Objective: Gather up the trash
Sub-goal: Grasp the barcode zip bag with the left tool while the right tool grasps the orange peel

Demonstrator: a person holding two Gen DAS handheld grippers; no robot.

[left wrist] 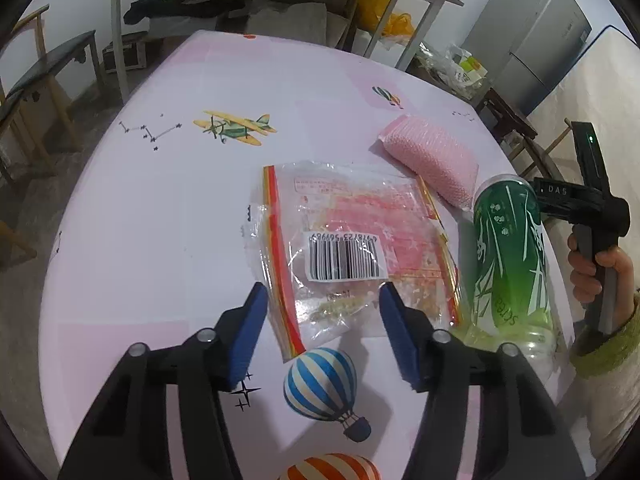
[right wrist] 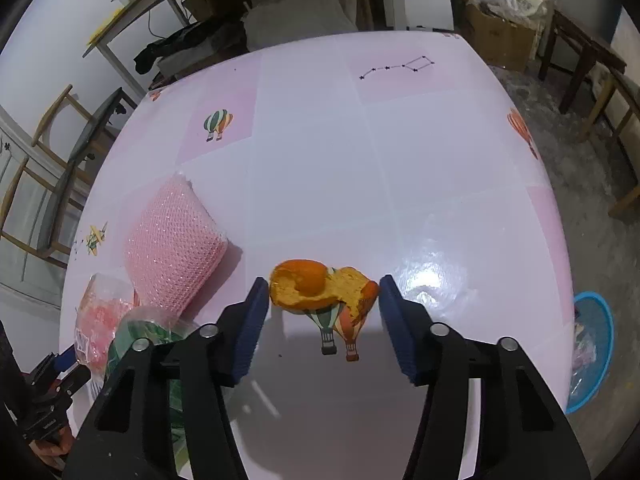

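Left wrist view has the left tool (left wrist: 323, 304) spread wide and gripping nothing, its blue pads (left wrist: 250, 334) low over the pink counter (left wrist: 160, 208). A clear wrapper (left wrist: 356, 252) with a barcode lies flat just beyond and between the pads, its near end reaching into the gap; whether either pad touches it cannot be told. Its long axis runs near to far, leaning slightly left at the far end, with a red strip along its left edge. Just right of it a green bottle (left wrist: 510, 256) lies on its side, long axis also near to far, its clear end nearest. Beyond the bottle's far end rests a pink mesh pad (left wrist: 432, 160), slanting from far left to near right. At the right edge this view alone shows the right hand (left wrist: 600, 276) around the other tool's black handle. Right wrist view shows the right tool (right wrist: 324, 308) likewise wide open and holding nothing, with an orange peel (right wrist: 316, 286) on the counter between its pad tips and slightly beyond them, close to both; its long axis runs left to right. Only this view shows the peel, and a blue basket (right wrist: 596, 352) on the floor off the counter's right side. The mesh pad, wrapper and bottle sit at its left, the bottle partly hidden behind the tool.
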